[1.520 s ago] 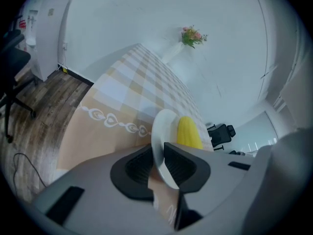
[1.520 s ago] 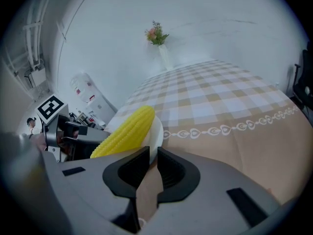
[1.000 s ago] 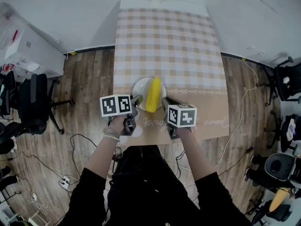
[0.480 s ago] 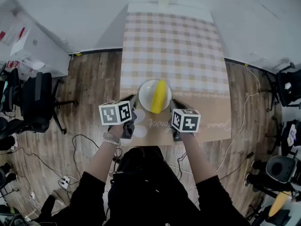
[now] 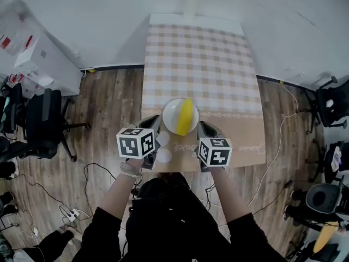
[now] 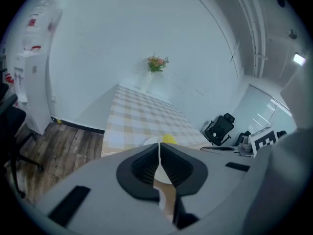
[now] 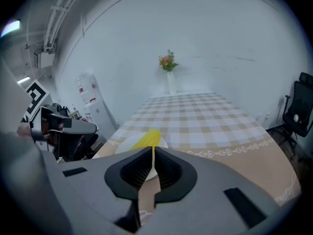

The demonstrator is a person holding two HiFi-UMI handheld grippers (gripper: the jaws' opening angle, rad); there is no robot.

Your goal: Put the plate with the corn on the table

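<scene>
Your plate (image 5: 170, 115) with the corn (image 5: 187, 117) has advanced over the table (image 5: 229, 64), between your fingers. The left gripper (image 5: 157, 122) is closing on its rim, and the right gripper (image 5: 200, 126) is clamped opposite.

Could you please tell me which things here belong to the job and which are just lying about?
For the job: plate, corn, table.

Just lying about: vase of flowers, office chair, white cabinet.

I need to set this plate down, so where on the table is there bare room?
The whole checked stretch of the table between the plate with the corn and the vase at the far end is bare. The near edge is crowded: plate and two white round spots.
</scene>
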